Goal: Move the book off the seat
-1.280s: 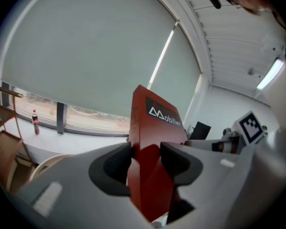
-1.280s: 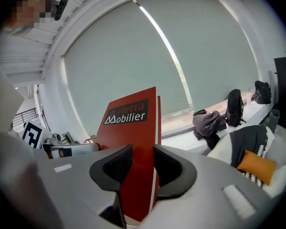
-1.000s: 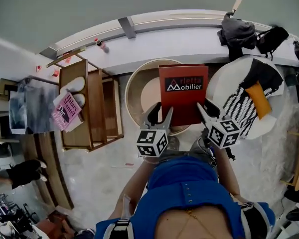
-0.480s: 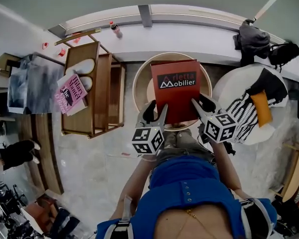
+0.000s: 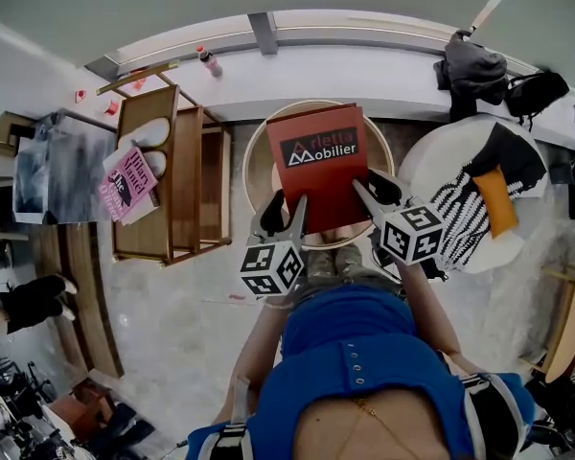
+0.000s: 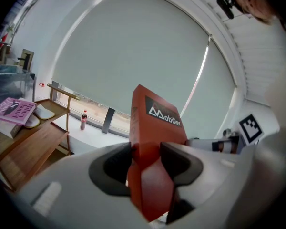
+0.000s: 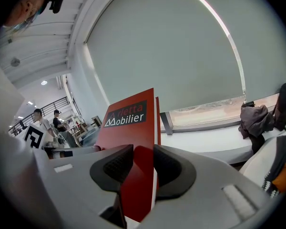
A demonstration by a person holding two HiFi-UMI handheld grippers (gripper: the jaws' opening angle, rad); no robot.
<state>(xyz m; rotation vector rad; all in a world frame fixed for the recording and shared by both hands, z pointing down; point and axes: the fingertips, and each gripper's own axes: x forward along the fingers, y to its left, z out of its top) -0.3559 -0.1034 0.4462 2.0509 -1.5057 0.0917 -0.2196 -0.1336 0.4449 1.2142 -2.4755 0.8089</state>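
Observation:
A red book (image 5: 318, 166) with "Mobilier" on its cover is held up over the round beige seat (image 5: 253, 166). My left gripper (image 5: 286, 209) is shut on the book's near left corner and my right gripper (image 5: 374, 186) on its near right corner. In the left gripper view the book (image 6: 155, 137) stands upright between the pads of the left gripper (image 6: 145, 163). The right gripper view shows the book (image 7: 131, 128) clamped in the right gripper (image 7: 142, 163), whose jaws have just been closing on it.
A wooden rack (image 5: 187, 190) stands left of the seat, with a pink book (image 5: 126, 182) and white slippers (image 5: 146, 134) on it. A white round chair (image 5: 431, 161) with a striped cushion is at the right. A bottle (image 5: 207, 60) and dark bags (image 5: 474, 65) rest on the window ledge.
Both grippers have carried the red book a little to the left in the head view, and its cover has tilted slightly. Both still grip it.

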